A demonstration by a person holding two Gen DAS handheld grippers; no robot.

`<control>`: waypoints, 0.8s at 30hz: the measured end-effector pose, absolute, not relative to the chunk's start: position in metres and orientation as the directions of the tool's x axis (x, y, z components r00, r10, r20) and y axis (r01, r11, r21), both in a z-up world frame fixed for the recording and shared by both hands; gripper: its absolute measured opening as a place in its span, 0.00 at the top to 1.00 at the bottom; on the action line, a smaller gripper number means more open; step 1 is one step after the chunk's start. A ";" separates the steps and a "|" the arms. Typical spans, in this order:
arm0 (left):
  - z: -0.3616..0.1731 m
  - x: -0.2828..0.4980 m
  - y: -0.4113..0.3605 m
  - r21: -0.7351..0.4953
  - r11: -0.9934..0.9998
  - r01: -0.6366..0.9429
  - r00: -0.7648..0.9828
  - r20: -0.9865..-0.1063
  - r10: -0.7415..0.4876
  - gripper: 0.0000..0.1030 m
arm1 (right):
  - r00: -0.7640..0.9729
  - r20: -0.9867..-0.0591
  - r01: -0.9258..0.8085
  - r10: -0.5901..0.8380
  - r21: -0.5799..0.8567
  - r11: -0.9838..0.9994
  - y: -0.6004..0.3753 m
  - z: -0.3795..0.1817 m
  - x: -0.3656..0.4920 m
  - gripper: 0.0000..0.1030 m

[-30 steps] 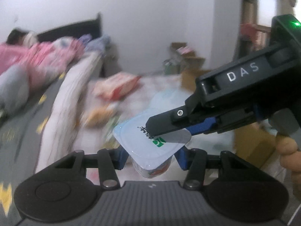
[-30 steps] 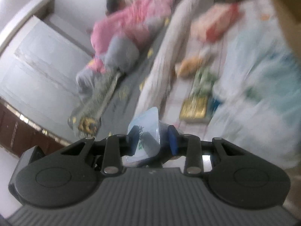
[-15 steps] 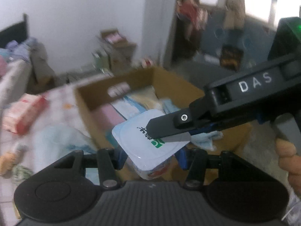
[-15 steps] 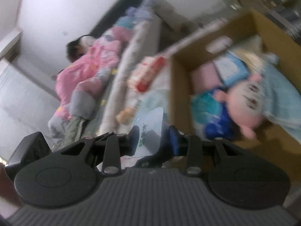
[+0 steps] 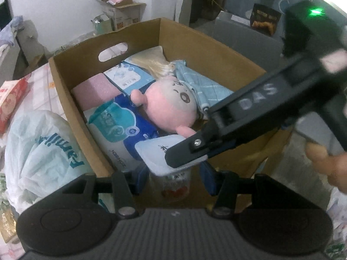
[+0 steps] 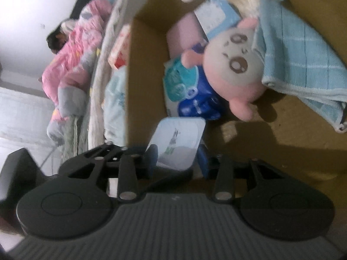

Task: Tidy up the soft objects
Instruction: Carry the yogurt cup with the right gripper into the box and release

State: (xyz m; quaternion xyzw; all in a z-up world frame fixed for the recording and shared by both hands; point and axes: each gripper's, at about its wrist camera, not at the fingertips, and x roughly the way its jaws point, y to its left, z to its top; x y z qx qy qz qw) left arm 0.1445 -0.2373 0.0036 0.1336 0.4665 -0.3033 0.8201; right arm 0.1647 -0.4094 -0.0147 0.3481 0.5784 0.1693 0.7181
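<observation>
The yogurt cup (image 5: 173,181) with a pale blue foil lid (image 6: 177,143) hangs over the near edge of the cardboard box (image 5: 212,49), above the bare brown floor of the box, close to its near left corner.

My left gripper (image 5: 174,178) has the cup body between its blue pads, which sit against the cup's sides, so I read it as clamped on the cup.

My right gripper (image 6: 176,158) reaches in from the right in the left wrist view, its black finger lying across the lid edge. Its jaws are opening. In its own view the lid sits between the blue pads; the left pad is at the lid's edge, and a gap shows at the right pad. I read it as released, not pressing.

Inside the box: a pink plush doll (image 5: 171,106) lies near the middle, a light blue checked towel (image 6: 299,54) beside it toward the far right, a blue and teal soft pack (image 5: 121,127) under the doll, a pink block (image 5: 95,91) and a pale blue packet (image 5: 130,75) at the far left wall.

Outside, left of the box: a white plastic bag (image 5: 43,149) touching the box wall and a red and white pack (image 5: 10,99) farther off. A person's hand (image 5: 327,160) holds the right gripper's handle.
</observation>
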 end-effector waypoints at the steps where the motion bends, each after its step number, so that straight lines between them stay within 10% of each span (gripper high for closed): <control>1: 0.005 0.143 -0.239 -0.062 0.779 0.624 0.380 -0.847 -0.372 0.48 | 0.259 -0.722 0.168 0.642 0.688 0.706 -0.410 -0.020 0.167 0.60; 24: 0.055 0.102 -0.166 -0.026 0.834 0.551 0.549 -0.741 -0.386 0.44 | 0.285 -0.750 0.095 0.597 0.642 0.761 -0.384 -0.039 0.198 0.71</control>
